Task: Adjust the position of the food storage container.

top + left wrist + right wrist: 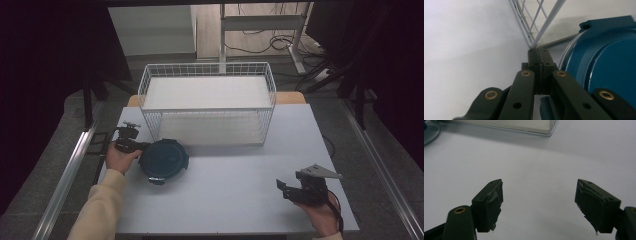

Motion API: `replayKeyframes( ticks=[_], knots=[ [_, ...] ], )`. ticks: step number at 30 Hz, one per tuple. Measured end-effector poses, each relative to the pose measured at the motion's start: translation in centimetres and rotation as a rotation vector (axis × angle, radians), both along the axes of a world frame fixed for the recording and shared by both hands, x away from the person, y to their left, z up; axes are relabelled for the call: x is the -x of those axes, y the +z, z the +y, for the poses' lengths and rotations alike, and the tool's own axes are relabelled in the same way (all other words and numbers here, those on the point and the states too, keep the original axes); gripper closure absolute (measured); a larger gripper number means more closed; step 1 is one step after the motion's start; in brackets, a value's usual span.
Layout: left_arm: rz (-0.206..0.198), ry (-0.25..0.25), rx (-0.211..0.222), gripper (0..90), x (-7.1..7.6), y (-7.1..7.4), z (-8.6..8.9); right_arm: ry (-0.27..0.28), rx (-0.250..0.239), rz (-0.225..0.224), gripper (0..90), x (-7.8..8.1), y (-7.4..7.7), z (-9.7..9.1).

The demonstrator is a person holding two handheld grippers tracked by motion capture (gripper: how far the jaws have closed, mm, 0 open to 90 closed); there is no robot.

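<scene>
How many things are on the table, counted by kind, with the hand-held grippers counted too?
White wire basket: 1
Dark blue round container: 1
Hand-held grippers: 2, the left hand-held gripper and the right hand-held gripper
Total: 4

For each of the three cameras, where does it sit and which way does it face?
High view: above the table's near edge, facing forward and down on the table, basket and lid; both forearms and grippers show.
Left gripper view: on the left gripper, along its shut fingers toward the basket corner, the lid beside them.
Right gripper view: on the right gripper, its open fingers over bare table.
All three share the basket.
</scene>
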State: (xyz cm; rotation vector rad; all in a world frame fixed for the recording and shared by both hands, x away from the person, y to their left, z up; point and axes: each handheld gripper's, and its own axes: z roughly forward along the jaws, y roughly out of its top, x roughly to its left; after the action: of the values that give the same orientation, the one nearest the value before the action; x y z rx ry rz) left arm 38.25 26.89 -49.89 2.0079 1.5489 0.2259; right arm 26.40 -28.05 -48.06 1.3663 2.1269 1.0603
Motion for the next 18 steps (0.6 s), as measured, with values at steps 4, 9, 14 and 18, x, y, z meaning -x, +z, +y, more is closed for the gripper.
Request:
replayKeyframes(
  ticks=[4, 9, 14, 18],
  knots=[
    [0.006, -0.016, -0.010, 90.0, 0.2, 0.1, -0.2, -0.002, 0.000, -0.002, 22.9, 0.0, 0.0, 0.0],
    [0.007, -0.037, -0.014, 90.0, 0.3, 0.1, -0.6, -0.002, 0.006, -0.001, 22.9, 0.0, 0.0, 0.1],
    [0.004, -0.056, -0.010, 90.0, 0.5, 0.1, -1.3, -0.001, 0.006, -0.001, 22.9, 0.0, 0.0, 0.2],
    [0.006, -0.069, -0.026, 90.0, 0.9, 0.2, -1.8, -0.002, 0.005, 0.000, 22.8, 0.0, 0.0, 0.2]
  ],
)
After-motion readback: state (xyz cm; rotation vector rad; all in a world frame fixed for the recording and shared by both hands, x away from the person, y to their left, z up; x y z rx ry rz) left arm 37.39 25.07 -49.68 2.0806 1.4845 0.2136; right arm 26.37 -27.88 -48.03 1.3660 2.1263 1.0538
